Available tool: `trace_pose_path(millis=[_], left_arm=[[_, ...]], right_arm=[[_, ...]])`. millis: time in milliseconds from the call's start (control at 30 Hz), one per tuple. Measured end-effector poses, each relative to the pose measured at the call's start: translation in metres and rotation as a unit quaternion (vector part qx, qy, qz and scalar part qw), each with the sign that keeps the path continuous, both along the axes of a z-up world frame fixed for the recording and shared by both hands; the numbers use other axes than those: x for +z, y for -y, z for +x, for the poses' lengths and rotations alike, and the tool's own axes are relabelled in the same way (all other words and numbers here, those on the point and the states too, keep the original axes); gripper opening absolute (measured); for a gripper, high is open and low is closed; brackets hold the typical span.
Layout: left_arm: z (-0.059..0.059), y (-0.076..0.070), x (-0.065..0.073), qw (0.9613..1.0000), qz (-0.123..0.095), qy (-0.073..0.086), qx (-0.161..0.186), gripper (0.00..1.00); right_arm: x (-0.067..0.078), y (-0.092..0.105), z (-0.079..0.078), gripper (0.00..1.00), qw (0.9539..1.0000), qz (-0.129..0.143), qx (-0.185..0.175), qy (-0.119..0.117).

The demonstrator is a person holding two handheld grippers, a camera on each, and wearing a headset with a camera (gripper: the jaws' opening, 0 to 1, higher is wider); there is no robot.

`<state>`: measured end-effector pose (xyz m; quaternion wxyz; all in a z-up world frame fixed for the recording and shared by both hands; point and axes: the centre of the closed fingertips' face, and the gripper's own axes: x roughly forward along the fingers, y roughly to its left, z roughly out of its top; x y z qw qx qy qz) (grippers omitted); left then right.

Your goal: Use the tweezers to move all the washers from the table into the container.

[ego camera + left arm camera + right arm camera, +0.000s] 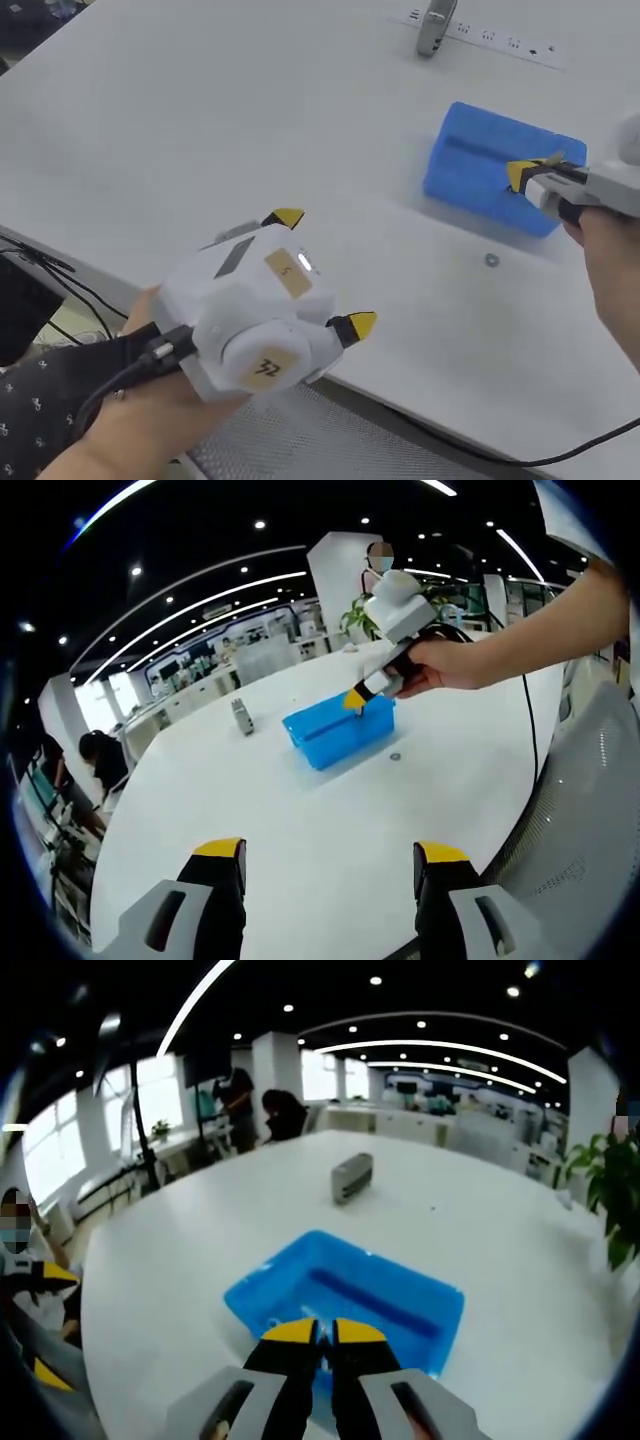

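While the right gripper [522, 174] overhangs the container [470, 170], a washer [491, 260] lies nearby.

Head cam looking down, L cam far, R cam near, all share container [470, 165]

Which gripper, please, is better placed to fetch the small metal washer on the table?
Right: the right gripper hovers at the blue rectangular container, near the small metal washer; the left gripper is farther.
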<state>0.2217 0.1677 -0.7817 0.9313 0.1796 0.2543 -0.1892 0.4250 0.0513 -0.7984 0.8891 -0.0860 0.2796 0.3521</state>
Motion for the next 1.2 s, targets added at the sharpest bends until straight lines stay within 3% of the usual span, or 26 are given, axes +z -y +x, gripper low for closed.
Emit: trace_pose_path(millis=[300, 733, 1200], left_arm=[[0.001, 0.0, -0.001, 1.0, 0.0, 0.0, 0.0, 0.68], [0.0, 0.001, -0.001, 1.0, -0.002, -0.001, -0.001, 0.68], [0.0, 0.001, -0.001, 1.0, -0.001, 0.0, -0.003, 0.68]], right_arm=[[0.0, -0.001, -0.001, 0.01, 0.9997, 0.018, -0.008, -0.01], [-0.001, -0.004, -0.004, 0.02, 0.9999, 0.011, 0.001, -0.005], [0.047, 0.008, -0.017, 0.01, 0.9985, 0.052, -0.002, 0.02]])
